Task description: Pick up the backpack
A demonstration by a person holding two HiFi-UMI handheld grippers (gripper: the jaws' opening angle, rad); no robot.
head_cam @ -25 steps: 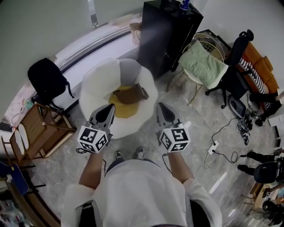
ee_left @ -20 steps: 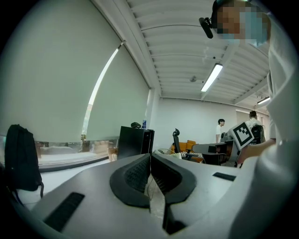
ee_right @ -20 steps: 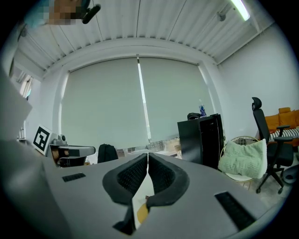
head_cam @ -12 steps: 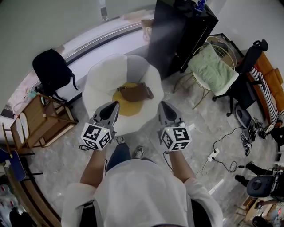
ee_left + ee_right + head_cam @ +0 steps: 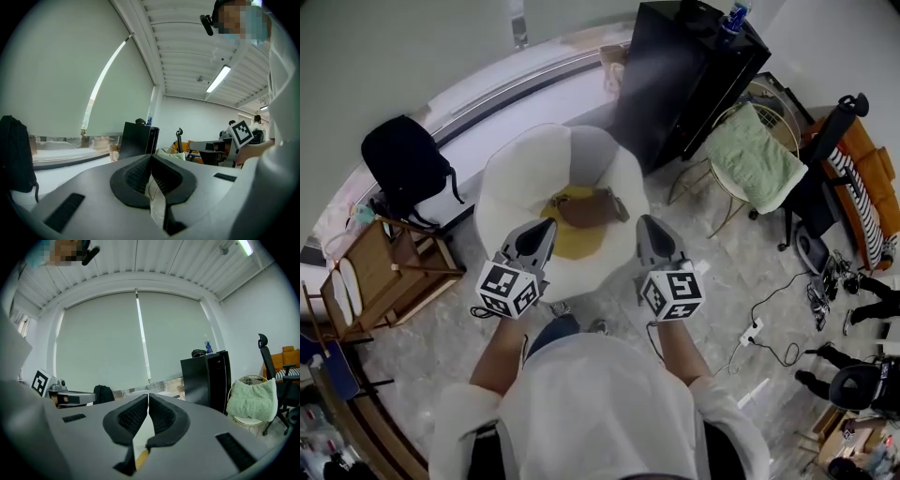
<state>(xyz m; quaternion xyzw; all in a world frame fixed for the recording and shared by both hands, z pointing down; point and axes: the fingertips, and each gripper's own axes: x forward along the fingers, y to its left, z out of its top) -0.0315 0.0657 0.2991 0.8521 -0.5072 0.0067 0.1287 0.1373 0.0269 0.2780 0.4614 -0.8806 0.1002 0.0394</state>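
Backpack (image 5: pixel 405 167), black, leans at the floor's far-left edge by the window ledge, untouched and well apart from the left gripper (image 5: pixel 546 225) and right gripper (image 5: pixel 645 221), both closed empty, so approach, grasp and lift all remain.

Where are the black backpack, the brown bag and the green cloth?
black backpack (image 5: pixel 401 161), head view, middle of its body
brown bag (image 5: pixel 589 207), head view, its middle
green cloth (image 5: pixel 755 157), head view, its middle
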